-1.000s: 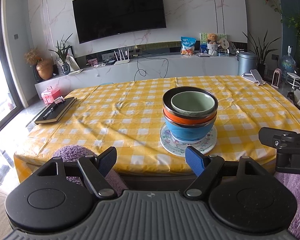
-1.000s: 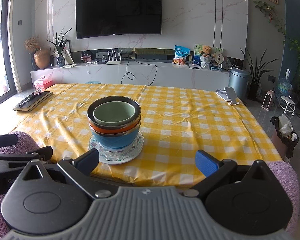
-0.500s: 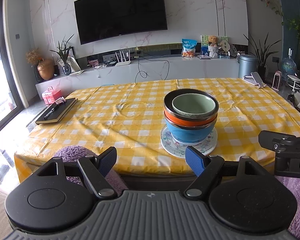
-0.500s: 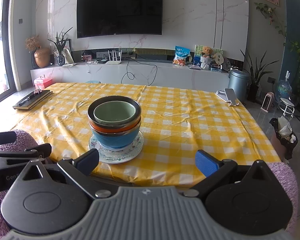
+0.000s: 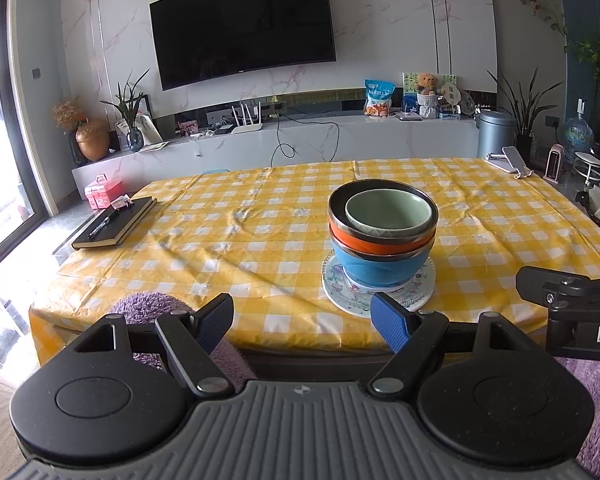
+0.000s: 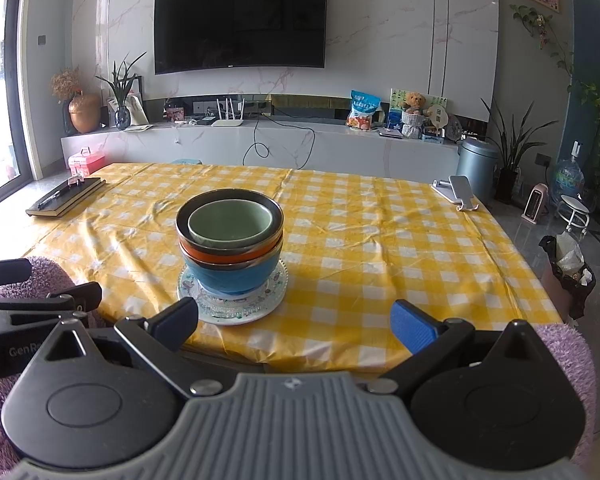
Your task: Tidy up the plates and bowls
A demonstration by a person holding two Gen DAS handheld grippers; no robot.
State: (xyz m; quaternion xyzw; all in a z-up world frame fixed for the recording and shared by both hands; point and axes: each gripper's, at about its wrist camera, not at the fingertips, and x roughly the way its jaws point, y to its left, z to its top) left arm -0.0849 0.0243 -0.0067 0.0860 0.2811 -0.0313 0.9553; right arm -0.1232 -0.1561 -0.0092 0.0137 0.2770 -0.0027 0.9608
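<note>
1. The counter (image 5: 228, 240), under a yellow-and-white check cloth, carries one stack near its front edge.
2. Stack order, bottom to top: patterned plate (image 5: 342, 294), blue bowl (image 5: 376, 266), orange bowl (image 5: 364, 242), green bowl (image 5: 388, 214). The green bowl sits nested inside the orange bowl's dark rim. All sit upright.
3. Left claw (image 5: 304, 322): jaws spread wide, nothing between them. It hangs off the front edge of the counter; its blue right pad overlaps the near rim of the plate in the left wrist view, contact not determinable.
4. Right claw (image 6: 314, 324): jaws spread wide, holding nothing, also in front of the counter edge. The stack lies ahead and to its left side, with the plate (image 6: 260, 308) just beyond its left pad.
5. Black notebook (image 5: 114, 224) with a pen on it lies at the far left corner, well apart from the stack.
6. White phone stand (image 6: 458, 194) rests at the far right edge.
</note>
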